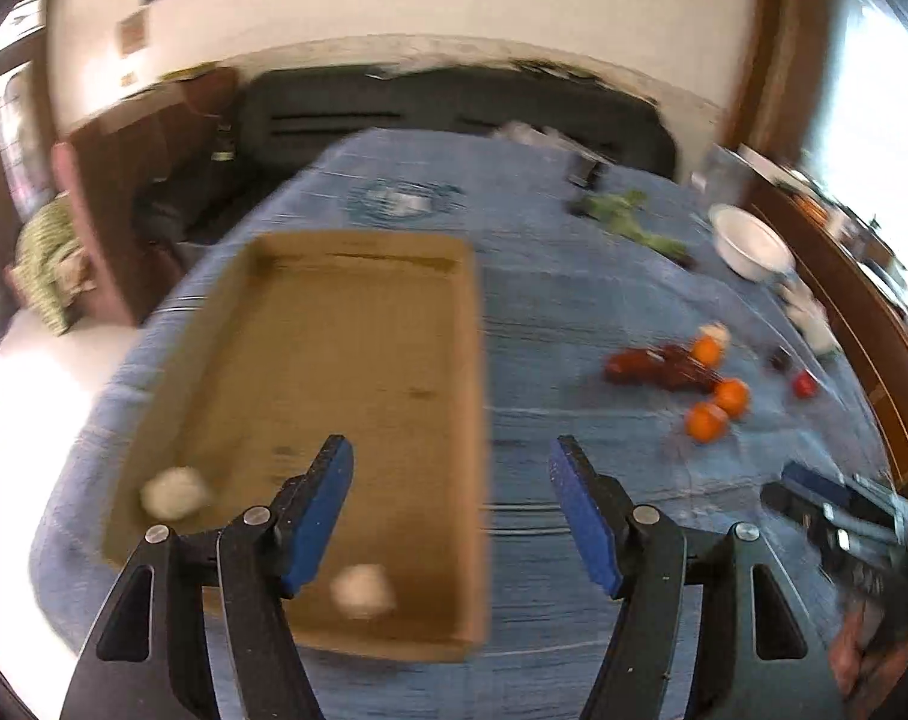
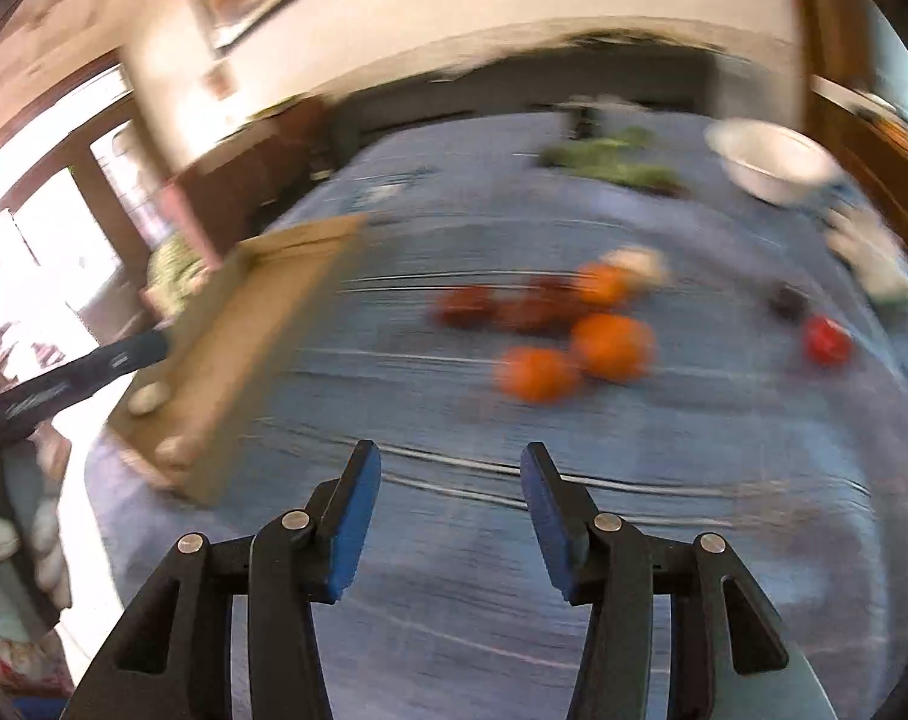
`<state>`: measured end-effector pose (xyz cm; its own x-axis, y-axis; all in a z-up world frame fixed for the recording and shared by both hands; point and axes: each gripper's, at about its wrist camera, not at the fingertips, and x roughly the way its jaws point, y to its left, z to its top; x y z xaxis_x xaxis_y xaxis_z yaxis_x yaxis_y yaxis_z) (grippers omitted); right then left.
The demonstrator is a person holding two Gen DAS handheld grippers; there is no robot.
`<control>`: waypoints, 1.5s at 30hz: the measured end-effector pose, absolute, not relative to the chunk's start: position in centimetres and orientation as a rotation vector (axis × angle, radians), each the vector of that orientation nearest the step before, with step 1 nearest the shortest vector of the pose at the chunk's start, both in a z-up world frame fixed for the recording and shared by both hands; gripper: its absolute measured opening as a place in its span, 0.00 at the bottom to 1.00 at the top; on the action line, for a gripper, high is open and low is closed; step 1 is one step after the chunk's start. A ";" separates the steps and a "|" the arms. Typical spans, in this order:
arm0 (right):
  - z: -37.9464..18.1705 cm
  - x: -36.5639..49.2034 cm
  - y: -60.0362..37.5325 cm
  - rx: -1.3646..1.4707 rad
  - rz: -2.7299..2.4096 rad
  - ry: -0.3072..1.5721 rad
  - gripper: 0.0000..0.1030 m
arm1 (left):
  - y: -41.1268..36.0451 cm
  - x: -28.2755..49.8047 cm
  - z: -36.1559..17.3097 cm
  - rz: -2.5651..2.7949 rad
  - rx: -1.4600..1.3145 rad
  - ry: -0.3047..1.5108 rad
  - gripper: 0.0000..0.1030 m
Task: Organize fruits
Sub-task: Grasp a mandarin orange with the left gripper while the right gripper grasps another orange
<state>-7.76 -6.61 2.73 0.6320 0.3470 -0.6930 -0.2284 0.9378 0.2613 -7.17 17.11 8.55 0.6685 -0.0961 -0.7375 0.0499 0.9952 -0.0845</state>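
My left gripper (image 1: 450, 510) sits nearest the lens, its blue fingers (image 1: 321, 516) standing moderately apart with nothing between them, poised over the right edge of the cardboard tray (image 1: 357, 360). My right gripper (image 2: 450, 519) is likewise empty, its fingers (image 2: 354, 531) parted a little less widely above bare blue cloth (image 2: 574, 600). Moving outward in the left wrist view, 2 pale round fruits (image 1: 174, 492) lie inside the tray near its close end, 1 by the left wall and 1 just beside my left finger. Beyond my right fingers, well apart from the tray, the loose pile waits on the desk (image 1: 544, 300): 3 oranges (image 2: 613, 345) close together, a cluster of dark red fruits (image 2: 514, 306) touching them, another pale fruit (image 2: 637, 261) behind, and a small red fruit (image 2: 826, 339) plus a dark one further right. A white bowl (image 2: 772, 162) and some greens (image 2: 616, 165) sit at the far side. Both views are smeared by motion, so fine detail is lost. I judge this to be the gap between placements: 2 fruits delivered, both hands free to fetch more. The next move calls for steering the right fingers onto the nearest orange, opening them wider than its girth first, and closing gently so it does not roll into its neighbours.
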 end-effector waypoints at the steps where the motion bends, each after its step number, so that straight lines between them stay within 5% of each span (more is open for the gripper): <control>1: 2.6 -7.8 -8.3 0.166 0.285 0.825 0.52 | 15.6 -6.9 8.2 -0.128 -0.051 0.848 0.65; 11: 1.9 -5.6 -17.0 0.285 0.133 0.832 0.51 | 6.5 -4.3 4.2 -0.341 0.008 0.924 0.65; 25: -0.6 2.3 -11.4 0.305 0.292 0.907 0.51 | 3.6 -1.0 1.8 -0.417 0.028 0.934 0.55; 28: -1.1 2.7 -11.3 0.321 0.302 0.913 0.37 | 3.4 -0.6 1.4 -0.423 0.028 0.947 0.55; 38: 0.0 0.9 -13.5 0.380 0.268 0.880 0.36 | -0.8 0.6 0.7 -0.493 0.110 0.937 0.55; 39: 0.2 0.7 -13.7 0.378 0.263 0.875 0.36 | -1.0 0.5 0.6 -0.495 0.124 0.933 0.54; 41: 0.7 0.2 -13.9 0.370 0.248 0.867 0.37 | -1.4 0.3 0.6 -0.477 0.159 0.925 0.26; 45: 1.5 -0.7 -13.6 0.349 0.240 0.855 0.37 | 0.2 -0.2 1.0 -0.485 0.095 0.956 0.26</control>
